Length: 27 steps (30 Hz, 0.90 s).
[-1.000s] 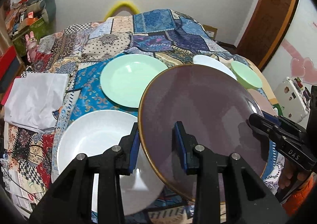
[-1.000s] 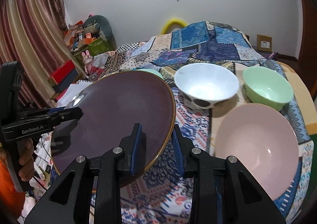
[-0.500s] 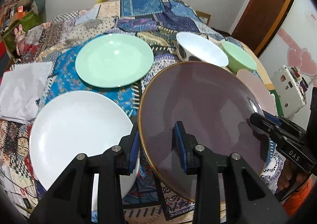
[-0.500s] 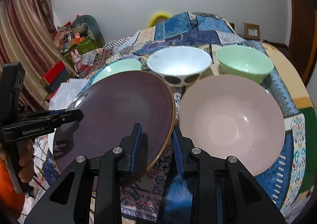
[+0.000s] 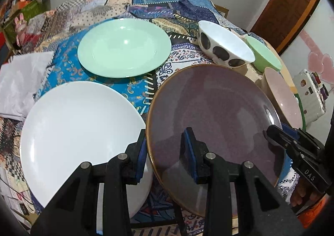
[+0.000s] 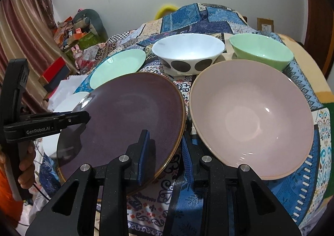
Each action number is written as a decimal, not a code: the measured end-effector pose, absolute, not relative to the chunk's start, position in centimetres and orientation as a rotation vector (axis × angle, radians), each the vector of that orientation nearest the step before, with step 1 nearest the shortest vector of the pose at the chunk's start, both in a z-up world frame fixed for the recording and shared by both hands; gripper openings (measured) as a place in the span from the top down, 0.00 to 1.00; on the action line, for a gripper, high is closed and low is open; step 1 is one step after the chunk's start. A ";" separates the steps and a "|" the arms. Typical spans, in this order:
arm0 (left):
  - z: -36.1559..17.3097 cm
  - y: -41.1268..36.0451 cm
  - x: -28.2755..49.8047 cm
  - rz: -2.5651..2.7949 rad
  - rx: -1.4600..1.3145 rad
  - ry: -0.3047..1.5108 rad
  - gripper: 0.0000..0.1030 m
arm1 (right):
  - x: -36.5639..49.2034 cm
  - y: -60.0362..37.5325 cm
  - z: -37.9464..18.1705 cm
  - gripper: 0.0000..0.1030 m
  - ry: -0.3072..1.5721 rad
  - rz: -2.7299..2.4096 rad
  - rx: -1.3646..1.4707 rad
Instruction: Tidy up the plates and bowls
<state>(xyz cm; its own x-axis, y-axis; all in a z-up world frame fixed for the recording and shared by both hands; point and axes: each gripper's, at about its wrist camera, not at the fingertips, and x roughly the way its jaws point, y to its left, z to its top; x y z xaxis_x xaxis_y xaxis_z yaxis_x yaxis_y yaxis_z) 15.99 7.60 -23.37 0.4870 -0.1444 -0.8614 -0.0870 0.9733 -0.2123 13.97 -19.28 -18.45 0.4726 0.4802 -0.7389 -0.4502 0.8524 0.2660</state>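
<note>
A dark purple plate [image 5: 208, 111] with a gold rim hangs tilted just above the patterned tablecloth [image 5: 133, 90], held at two opposite edges. My left gripper [image 5: 166, 152] is shut on its near left rim. My right gripper [image 6: 165, 152] is shut on the opposite rim, and it shows at the right of the left wrist view [image 5: 292, 146]. A white plate [image 5: 79, 131] lies left of the purple plate, a mint green plate [image 5: 125, 48] behind it. A pink bowl [image 6: 250, 119] stands close on the purple plate's right.
Further back stand a white bowl with dark spots [image 6: 187, 52] and a mint green bowl [image 6: 261, 50]. White cloth or paper [image 5: 18, 81] lies at the table's left edge. Boxes and clutter [image 6: 77, 33] fill the far left corner, and a wooden door [image 5: 288, 4] is at right.
Both grippers have sunk toward the table with the purple plate still held. The views have tipped downward, and the plates and bowls now look closer.
</note>
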 end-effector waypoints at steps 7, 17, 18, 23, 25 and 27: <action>-23.7 6.7 16.6 -0.048 -0.221 1.069 0.67 | 14.4 -19.8 -18.8 0.73 0.918 0.538 0.058; -24.9 5.6 17.3 -0.032 -0.155 1.090 0.67 | 14.7 -20.2 -19.2 0.72 0.939 0.502 0.057; -24.7 5.5 17.2 -0.032 -0.144 1.086 0.67 | 14.7 -20.1 -19.3 0.71 0.942 0.500 0.054; -23.8 5.7 16.9 -0.058 -0.149 1.064 0.67 | 14.7 -20.2 -19.5 0.70 0.959 0.485 0.050; -23.2 5.8 16.5 -0.047 -0.146 1.046 0.67 | 14.7 -20.7 -19.4 0.70 0.968 0.484 0.073; -22.7 6.0 16.1 -0.043 -0.145 1.035 0.67 | 14.6 -21.0 -18.9 0.70 0.959 0.486 0.083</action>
<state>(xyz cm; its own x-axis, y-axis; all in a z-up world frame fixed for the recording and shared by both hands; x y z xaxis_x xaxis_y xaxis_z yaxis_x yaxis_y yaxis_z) 16.10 5.96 -22.75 0.5109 -0.1035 -0.8534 -0.0329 0.9896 -0.1397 14.61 -21.02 -18.94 0.4762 0.4333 -0.7652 -0.3607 0.8899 0.2794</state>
